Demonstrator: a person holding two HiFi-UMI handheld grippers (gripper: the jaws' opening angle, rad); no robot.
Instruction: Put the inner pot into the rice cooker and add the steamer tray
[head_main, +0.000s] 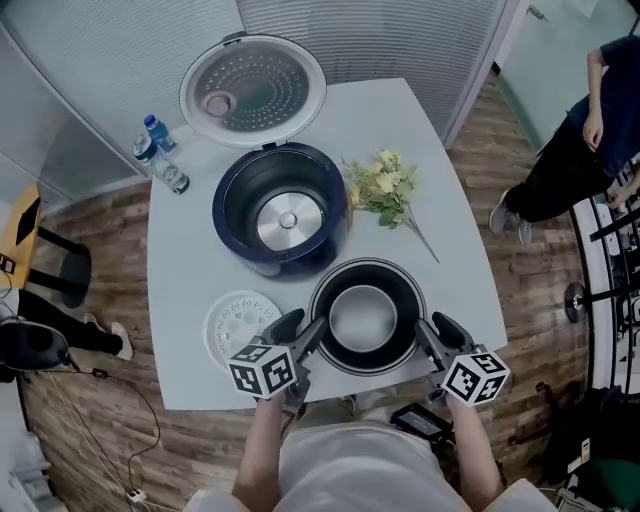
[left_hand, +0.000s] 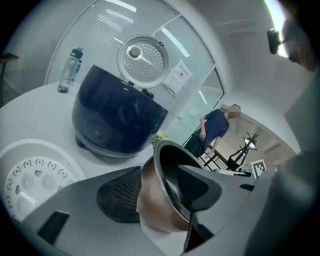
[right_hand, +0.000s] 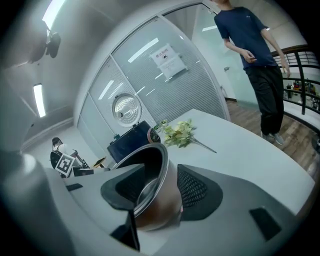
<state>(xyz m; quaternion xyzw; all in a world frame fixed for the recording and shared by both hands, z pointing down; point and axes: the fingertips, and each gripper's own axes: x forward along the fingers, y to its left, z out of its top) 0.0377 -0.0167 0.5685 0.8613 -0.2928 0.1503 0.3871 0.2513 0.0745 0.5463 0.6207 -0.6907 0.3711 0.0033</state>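
The dark inner pot (head_main: 366, 316) stands at the table's near edge, its bottom shiny. My left gripper (head_main: 308, 337) is shut on the pot's left rim (left_hand: 162, 172), one jaw inside the wall and one outside. My right gripper (head_main: 428, 338) is shut on the right rim (right_hand: 155, 172) in the same way. The dark blue rice cooker (head_main: 279, 207) stands behind the pot with its lid (head_main: 253, 88) raised and its cavity bare. The white perforated steamer tray (head_main: 238, 322) lies flat on the table left of the pot, also low left in the left gripper view (left_hand: 30, 177).
A bunch of yellow-green flowers (head_main: 385, 187) lies right of the cooker. A water bottle (head_main: 160, 152) lies at the table's far left. The round white table (head_main: 190, 270) ends close to my body. A person (head_main: 575, 140) stands on the wooden floor at the right.
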